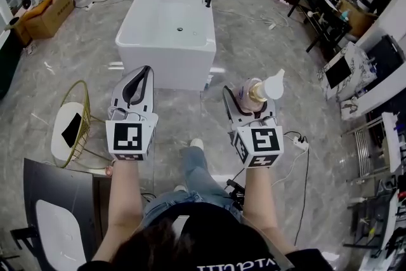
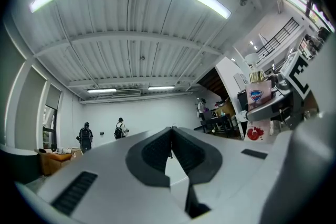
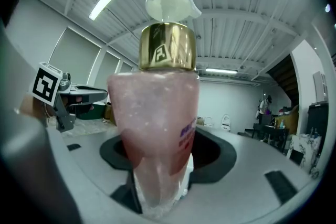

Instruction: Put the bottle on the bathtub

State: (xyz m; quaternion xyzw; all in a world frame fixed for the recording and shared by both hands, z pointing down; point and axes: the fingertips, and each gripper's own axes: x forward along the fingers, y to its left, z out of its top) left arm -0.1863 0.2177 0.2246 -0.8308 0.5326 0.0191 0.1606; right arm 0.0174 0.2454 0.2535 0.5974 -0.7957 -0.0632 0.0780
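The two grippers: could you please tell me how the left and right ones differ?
The left gripper is shut and empty; the right gripper is clamped on the pink pump bottle. The left gripper reaches nearer the bathtub than the right gripper. Both are held above the floor.

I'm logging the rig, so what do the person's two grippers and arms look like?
The left gripper and right gripper are pale grey with dark grey fingers. Each carries a white cube with black square markers. Forearms are bare; the top is black.
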